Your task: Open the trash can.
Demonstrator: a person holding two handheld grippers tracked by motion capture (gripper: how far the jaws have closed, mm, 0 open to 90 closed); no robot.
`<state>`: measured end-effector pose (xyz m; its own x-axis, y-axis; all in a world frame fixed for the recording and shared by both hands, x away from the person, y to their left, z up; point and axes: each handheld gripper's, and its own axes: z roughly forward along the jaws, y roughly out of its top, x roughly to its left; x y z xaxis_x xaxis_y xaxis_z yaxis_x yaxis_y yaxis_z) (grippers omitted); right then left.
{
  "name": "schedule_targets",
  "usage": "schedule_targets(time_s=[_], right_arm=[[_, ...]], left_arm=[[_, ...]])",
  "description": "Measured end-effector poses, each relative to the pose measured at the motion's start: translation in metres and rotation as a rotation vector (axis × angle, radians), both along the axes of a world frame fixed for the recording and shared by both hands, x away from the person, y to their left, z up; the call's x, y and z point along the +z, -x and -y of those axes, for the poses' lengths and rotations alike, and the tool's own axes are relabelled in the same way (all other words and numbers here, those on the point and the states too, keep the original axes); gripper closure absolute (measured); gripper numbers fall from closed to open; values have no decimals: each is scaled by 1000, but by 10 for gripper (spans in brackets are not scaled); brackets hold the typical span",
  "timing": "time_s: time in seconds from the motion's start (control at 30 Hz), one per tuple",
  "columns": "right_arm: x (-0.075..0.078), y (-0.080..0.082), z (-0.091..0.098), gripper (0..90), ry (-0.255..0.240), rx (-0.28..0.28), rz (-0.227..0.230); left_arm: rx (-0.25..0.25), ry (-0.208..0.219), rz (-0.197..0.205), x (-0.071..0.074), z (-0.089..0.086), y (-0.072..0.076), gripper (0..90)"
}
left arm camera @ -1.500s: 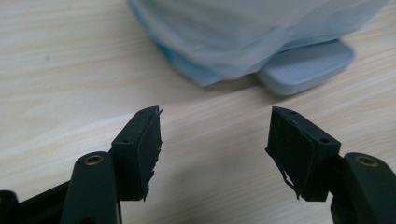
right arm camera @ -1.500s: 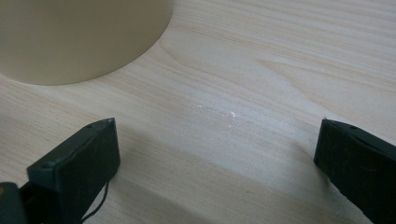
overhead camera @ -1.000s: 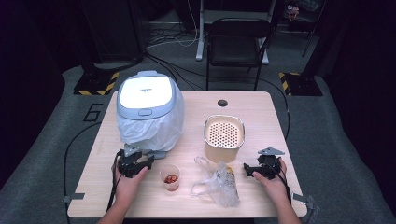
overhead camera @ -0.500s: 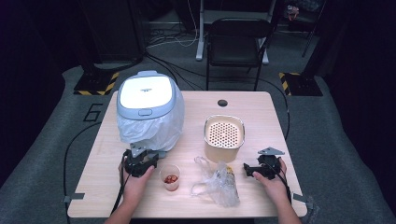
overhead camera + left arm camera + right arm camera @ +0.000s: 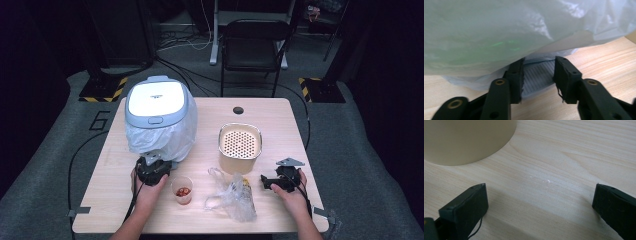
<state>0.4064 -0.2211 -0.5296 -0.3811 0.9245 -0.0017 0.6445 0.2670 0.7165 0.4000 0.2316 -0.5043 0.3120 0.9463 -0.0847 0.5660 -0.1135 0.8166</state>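
Observation:
A white and grey-blue cooker (image 5: 156, 107) stands at the table's left under a clear plastic bag (image 5: 160, 140). My left gripper (image 5: 152, 161) sits at the cooker's near foot. In the left gripper view its jaws (image 5: 539, 62) have just been closing and flank the bag's lower hem (image 5: 537, 75), where a ribbed grey patch shows through. I cannot see the pads pressing on it. My right gripper (image 5: 266, 181) rests low over the wood at the right, jaws (image 5: 539, 200) wide open with nothing between them.
A beige perforated basket (image 5: 240, 146) stands mid-table and shows as a beige wall (image 5: 466, 140) just ahead of the right jaws. A small clear cup (image 5: 182, 190) with red bits and a crumpled bag of food (image 5: 234, 194) lie near the front edge. A chair (image 5: 255, 45) stands behind.
The left hand has moved forward and a little right, up to the cooker's bag. The right hand has stayed put.

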Motion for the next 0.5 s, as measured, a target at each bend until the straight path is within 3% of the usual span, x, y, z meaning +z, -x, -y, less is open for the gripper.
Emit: schedule_targets(time_s=[0.03, 0.23, 0.3, 0.37, 0.4, 0.5], right_arm=[[0, 0, 0, 0, -1, 0, -1], [0, 0, 0, 0, -1, -1, -1], [0, 0, 0, 0, 0, -1, -1], [0, 0, 0, 0, -1, -2, -2], [0, 0, 0, 0, 0, 0, -1], [0, 0, 0, 0, 0, -1, -1]], left_arm=[[30, 20, 3, -1, 2, 0, 643], [34, 37, -27, 0, -2, -5, 697], [10, 27, -47, 1, -5, -10, 698], [15, 21, -53, 2, -4, -11, 697], [-3, -6, -76, 4, -5, -11, 697], [12, -30, -97, 5, -8, -12, 703]])
